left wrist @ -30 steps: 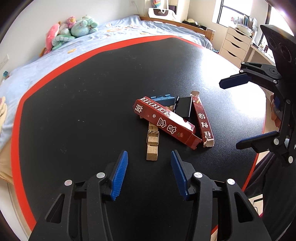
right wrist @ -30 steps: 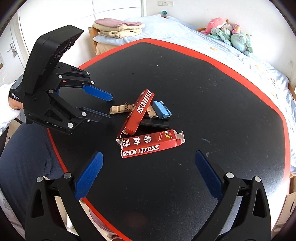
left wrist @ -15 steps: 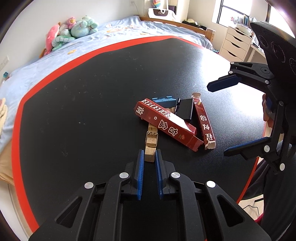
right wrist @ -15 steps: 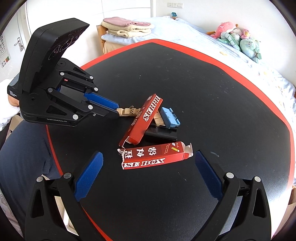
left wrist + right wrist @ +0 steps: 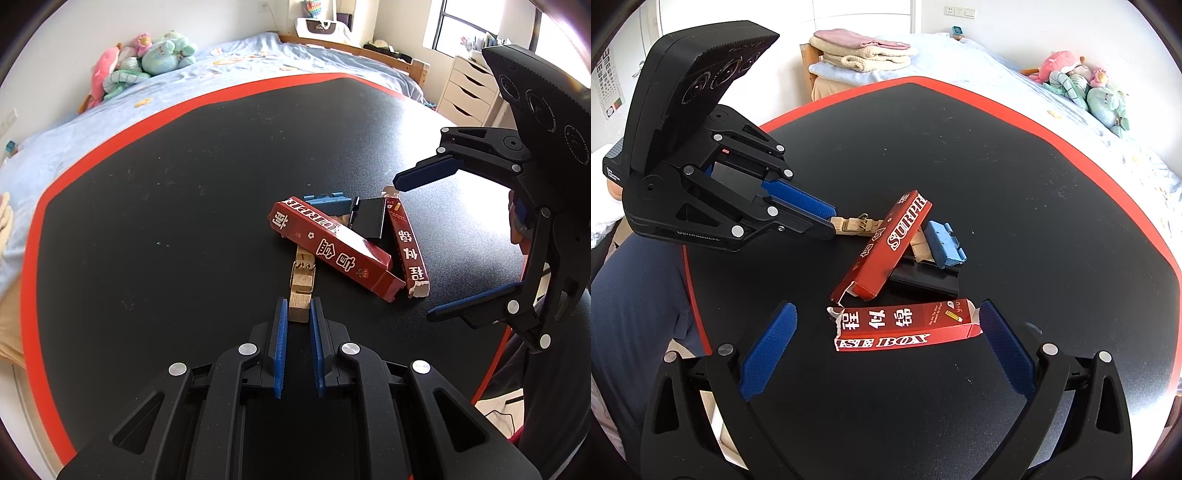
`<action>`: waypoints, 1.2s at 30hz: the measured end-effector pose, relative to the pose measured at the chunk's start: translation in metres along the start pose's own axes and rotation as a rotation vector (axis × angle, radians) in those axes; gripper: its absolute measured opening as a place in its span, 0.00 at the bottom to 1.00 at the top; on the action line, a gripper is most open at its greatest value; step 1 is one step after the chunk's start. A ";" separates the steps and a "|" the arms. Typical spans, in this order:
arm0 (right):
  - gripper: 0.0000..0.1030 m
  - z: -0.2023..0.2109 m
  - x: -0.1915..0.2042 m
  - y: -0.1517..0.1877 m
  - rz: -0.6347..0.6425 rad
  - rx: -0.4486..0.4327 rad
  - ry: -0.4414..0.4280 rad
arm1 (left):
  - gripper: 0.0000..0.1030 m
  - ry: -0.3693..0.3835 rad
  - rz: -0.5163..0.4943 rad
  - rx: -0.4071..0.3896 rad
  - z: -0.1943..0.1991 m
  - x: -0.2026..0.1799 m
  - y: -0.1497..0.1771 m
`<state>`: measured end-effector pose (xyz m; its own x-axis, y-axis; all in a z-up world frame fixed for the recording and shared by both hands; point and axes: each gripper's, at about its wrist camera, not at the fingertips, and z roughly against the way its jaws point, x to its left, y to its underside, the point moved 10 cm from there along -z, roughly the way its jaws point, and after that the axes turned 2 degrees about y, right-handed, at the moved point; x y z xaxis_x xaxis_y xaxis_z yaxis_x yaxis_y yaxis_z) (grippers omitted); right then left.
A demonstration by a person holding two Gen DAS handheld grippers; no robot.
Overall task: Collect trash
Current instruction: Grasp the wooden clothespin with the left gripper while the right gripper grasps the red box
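A small heap lies on the black table (image 5: 166, 221): a wooden clothespin (image 5: 302, 286), two red cardboard boxes (image 5: 332, 245) (image 5: 406, 245), a black block (image 5: 367, 218) and a blue clip (image 5: 327, 201). My left gripper (image 5: 297, 306) is shut on the near end of the clothespin, whose far end lies under the first red box. The clothespin also shows in the right wrist view (image 5: 855, 226). My right gripper (image 5: 886, 321) is wide open, its fingers either side of the torn red box (image 5: 905, 328), low over the table.
The table has a red rim (image 5: 110, 140). A bed with soft toys (image 5: 144, 59) lies behind it, and a white drawer unit (image 5: 469, 92) stands at the back right. Folded towels (image 5: 860, 50) sit beyond the table. The person's body (image 5: 631, 314) is at the table's edge.
My left gripper went from open to shut and moved forward onto the clothespin's end. My right gripper moved closer and now straddles the torn red box, still open.
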<state>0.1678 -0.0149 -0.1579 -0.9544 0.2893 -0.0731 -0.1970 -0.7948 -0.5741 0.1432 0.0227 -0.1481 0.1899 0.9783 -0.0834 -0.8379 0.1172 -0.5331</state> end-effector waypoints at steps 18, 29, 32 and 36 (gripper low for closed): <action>0.72 0.002 -0.001 0.007 0.038 0.002 0.045 | 0.12 -0.001 -0.004 0.000 0.001 0.001 -0.001; 0.71 0.005 -0.002 0.008 0.037 -0.004 0.054 | 0.12 -0.001 -0.003 -0.002 0.001 0.001 0.000; 0.71 0.006 -0.003 0.007 0.031 -0.007 0.055 | 0.12 0.001 -0.006 -0.002 0.002 0.001 0.000; 0.71 0.011 -0.003 0.007 0.027 -0.015 0.061 | 0.12 0.003 -0.009 -0.006 0.003 0.000 -0.001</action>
<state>0.1666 -0.0273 -0.1530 -0.9438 0.3001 -0.1386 -0.1670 -0.7947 -0.5836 0.1426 0.0232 -0.1449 0.1988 0.9767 -0.0812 -0.8331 0.1247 -0.5388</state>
